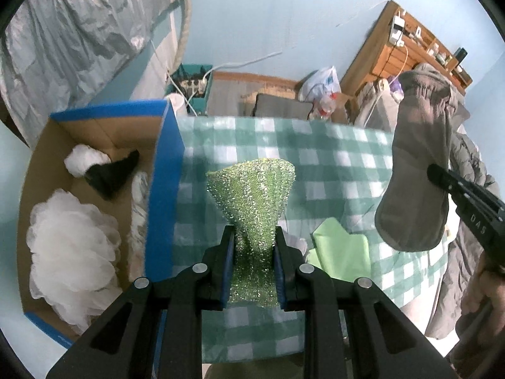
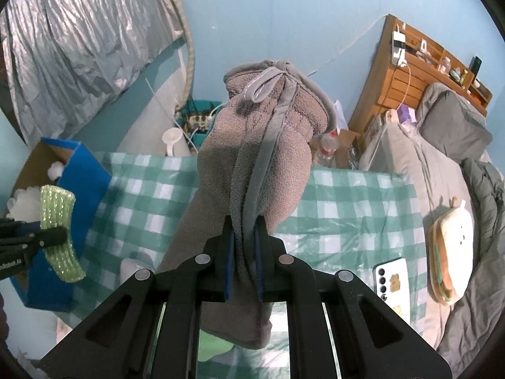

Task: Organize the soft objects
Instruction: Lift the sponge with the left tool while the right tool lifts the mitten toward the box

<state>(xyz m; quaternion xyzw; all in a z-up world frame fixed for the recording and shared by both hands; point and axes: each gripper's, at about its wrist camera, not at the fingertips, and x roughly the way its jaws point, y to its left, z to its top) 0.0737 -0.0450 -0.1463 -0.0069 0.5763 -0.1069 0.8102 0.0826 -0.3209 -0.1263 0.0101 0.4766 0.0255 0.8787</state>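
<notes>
the left gripper point(image 1: 254, 246) has its jaws clamped on a glittery green sponge point(image 1: 252, 195), pinched at the waist so the free end fans out ahead of the jaws, long axis running straight on from the fingers. it hangs clear above the checked bench point(image 1: 331, 158). the right gripper point(image 2: 244, 246) has its jaws pressed together on a grey fleece mitten point(image 2: 258, 145), gripped along its bound edge; the mitten's long axis also runs away from the jaws, cuff end farthest out, the other end drooping below the fingers toward the bench.

the relation that matters: the blue cardboard box point(image 1: 164, 170) sits at the left end of the bench, directly beside the left gripper, its open top showing a white mesh pouf point(image 1: 72, 249) and a black-and-white soft toy point(image 1: 101, 167) already inside. the sponge is just right of the box's near wall, so the left hand looks far nearer; a short sideways carry over the wall should do it. the mitten is well apart from the box, across the bench on the right, and would have to cross behind or after the sponge.

a pale green cloth point(image 1: 341, 252) lies on the bench between the two grippers, unsorted yet.
</notes>
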